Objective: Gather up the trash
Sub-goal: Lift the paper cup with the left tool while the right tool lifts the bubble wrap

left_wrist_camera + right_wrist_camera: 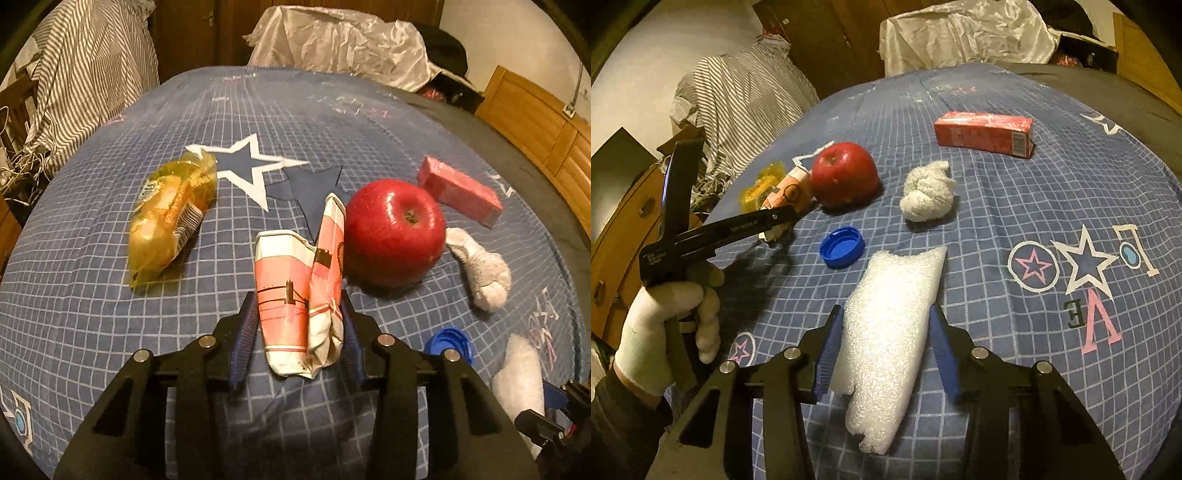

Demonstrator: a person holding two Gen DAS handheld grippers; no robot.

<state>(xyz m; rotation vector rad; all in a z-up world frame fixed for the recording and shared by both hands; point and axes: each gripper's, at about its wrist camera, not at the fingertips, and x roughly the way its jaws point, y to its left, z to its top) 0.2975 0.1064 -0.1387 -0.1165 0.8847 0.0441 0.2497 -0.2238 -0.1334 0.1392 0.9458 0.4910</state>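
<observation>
1. Partly hidden between the blue pads of the left gripper [300, 325], a crushed pink-and-white paper cup [295, 295] is clamped on the checked bedcover [110, 314].
2. Pebbly white foam [886, 350] is flanked by the right gripper [886, 350]; pad contact cannot be made out.
3. A glossy red apple [395, 232] sits beside the cup.

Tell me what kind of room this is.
Probably a bedroom. The items lie on a soft quilted blue bedspread printed with stars, a wooden door and wooden furniture stand behind it, and striped fabric is draped beside it.
</observation>
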